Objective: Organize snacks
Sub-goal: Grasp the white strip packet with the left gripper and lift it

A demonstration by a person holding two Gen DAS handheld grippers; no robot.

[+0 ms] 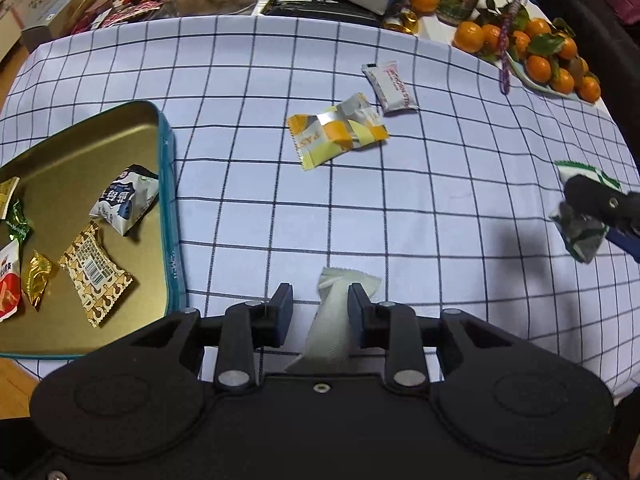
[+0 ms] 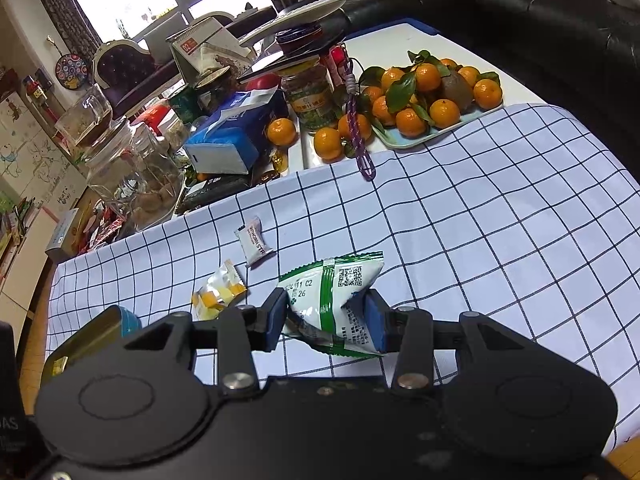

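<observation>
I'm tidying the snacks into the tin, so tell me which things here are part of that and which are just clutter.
Part of the job:
gold tin
pale packet between the left gripper fingers
green-striped packet in the right gripper
yellow packet
white bar

Just lying about:
plate of tangerines
blue carton
glass jars

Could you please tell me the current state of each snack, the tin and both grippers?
Left gripper: open, pale green packet between its fingers.
Pale green packet: against one finger, clear of the other.
Right gripper: shut on green-and-white packet.
Green-and-white packet: pinched, crumpled.
Gold tin: open, holding several snacks.
Yellow packet: loose on the cloth.
White packet: loose on the cloth.
</observation>
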